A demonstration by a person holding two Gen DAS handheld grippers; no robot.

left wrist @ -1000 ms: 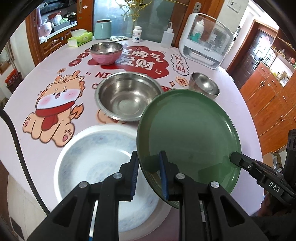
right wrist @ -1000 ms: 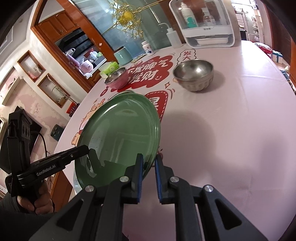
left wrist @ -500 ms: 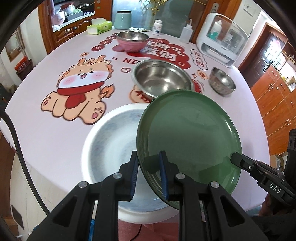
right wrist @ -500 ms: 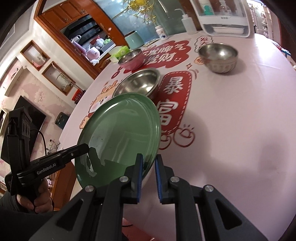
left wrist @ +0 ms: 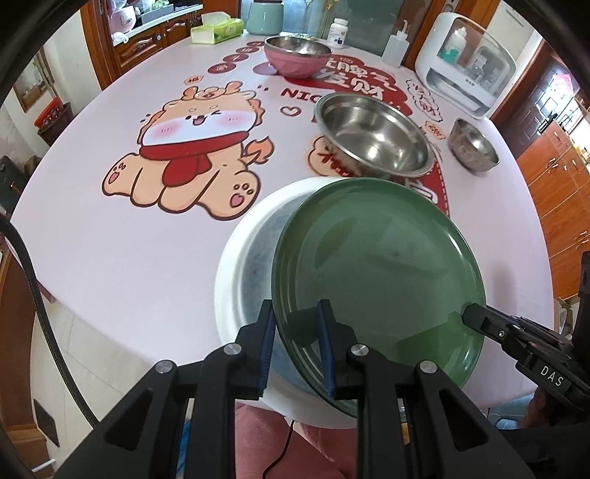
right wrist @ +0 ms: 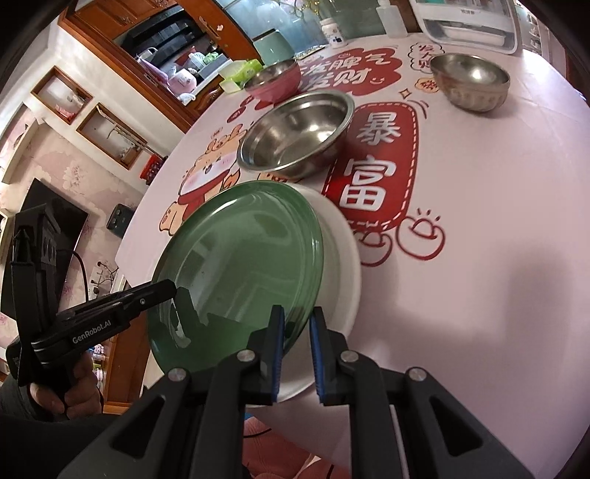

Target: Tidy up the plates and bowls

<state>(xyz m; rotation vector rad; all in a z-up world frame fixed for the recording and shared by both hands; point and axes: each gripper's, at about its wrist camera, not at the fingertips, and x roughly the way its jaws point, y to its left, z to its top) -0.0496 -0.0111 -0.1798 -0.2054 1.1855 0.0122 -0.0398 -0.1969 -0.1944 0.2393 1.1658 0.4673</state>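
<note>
Both grippers hold a green plate by its near rim, above a white plate at the table's front edge. My left gripper is shut on the green plate's left rim. My right gripper is shut on its right rim. The green plate hangs over the white plate, shifted to its right and tilted. A large steel bowl, a small steel bowl and a pink bowl stand farther back.
The round table has a cartoon-print cover. A white dispenser box, squeeze bottle, pill bottle, teal jar and tissue box line the far edge. Wooden cabinets stand at right.
Both grippers have risen and pulled back with the green plate, so the table looks farther away. The plate now hangs more over the white plate.
</note>
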